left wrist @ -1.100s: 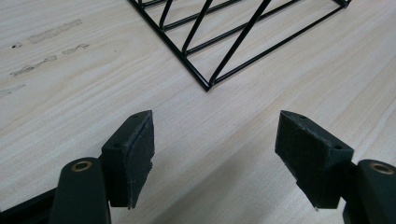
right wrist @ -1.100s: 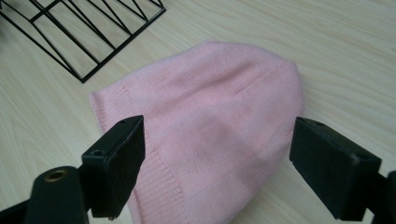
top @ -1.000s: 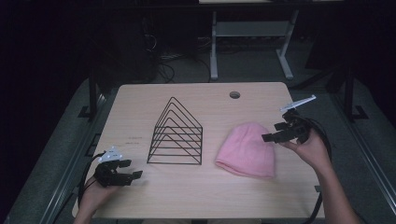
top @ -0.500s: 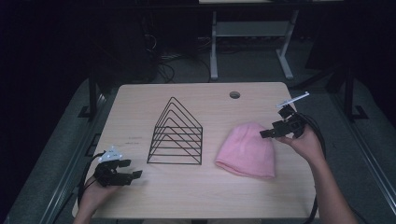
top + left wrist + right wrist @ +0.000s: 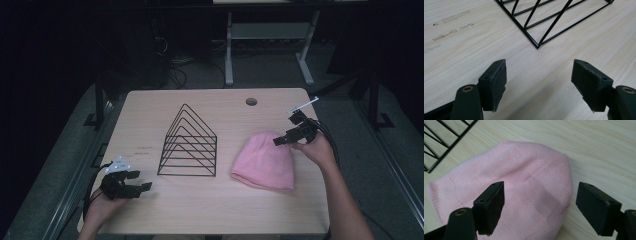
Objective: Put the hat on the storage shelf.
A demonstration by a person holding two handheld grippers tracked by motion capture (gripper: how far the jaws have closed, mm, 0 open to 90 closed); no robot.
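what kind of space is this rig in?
Most likely a lab or workshop data-collection station, not a home. A bare light-wood desk with a cable grommet hole stands in a dark room, loose cables lie on the floor behind it, and a white metal table frame stands further back.

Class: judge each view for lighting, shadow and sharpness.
High view: lit table, dark surroundings, slightly soft. Left gripper view: sharp wood grain, soft shadows under the open left tongs. Right gripper view: the pink hat looks crisp, with a tongs shadow on its knit.
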